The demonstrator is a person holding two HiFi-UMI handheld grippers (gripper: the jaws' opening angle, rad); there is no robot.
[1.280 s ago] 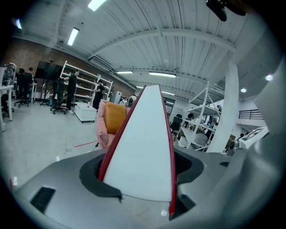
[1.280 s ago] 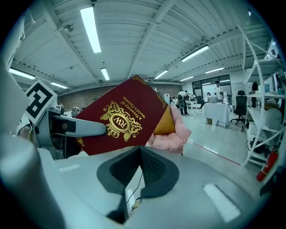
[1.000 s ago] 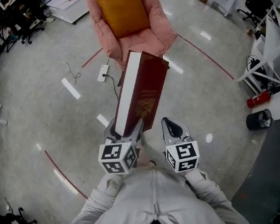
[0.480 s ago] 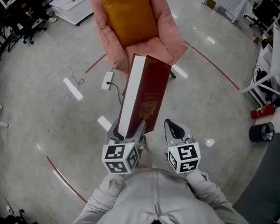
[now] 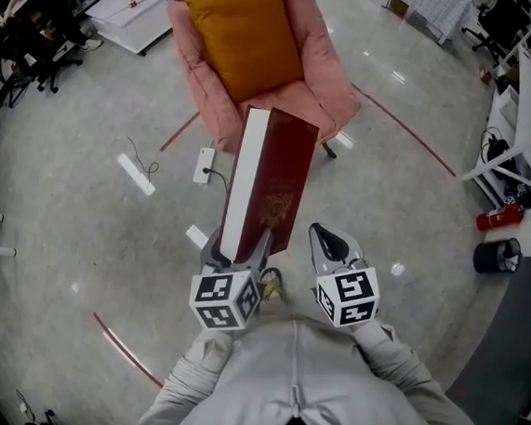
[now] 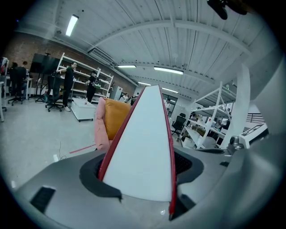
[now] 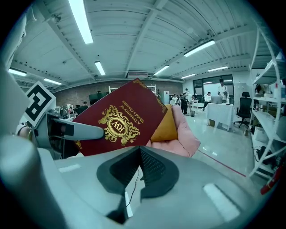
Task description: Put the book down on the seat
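The pale polished floor [image 5: 80, 198] takes up most of the head view. Set against the earlier head views, it is seen to have slid back under the person, so the pink armchair [image 5: 327, 73] now stands larger and nearer. Its orange cushion [image 5: 245, 32] is propped against the backrest, and the seat [image 5: 304, 99] in front of it is left bare. Ground has thus been gained on the chair, but the putting-down is judged not yet begun.

The book [image 5: 283, 176], dark red with a gilt crest and a white page block, is held on edge at its near end. It reaches forward and up, and its far end overlaps the front of the seat in the picture while plainly well above and short of it. Its pose in the grip is unchanged across the views.

The left gripper [image 5: 237, 244] is clamped on the book, one jaw against each cover. The right gripper [image 5: 326, 243] is carried just beside it, its jaws drawn together with nothing between them.

A white power strip [image 5: 204, 165] and its cable are seen on the floor left of the book, between the person and the chair, and are judged worth stepping round.
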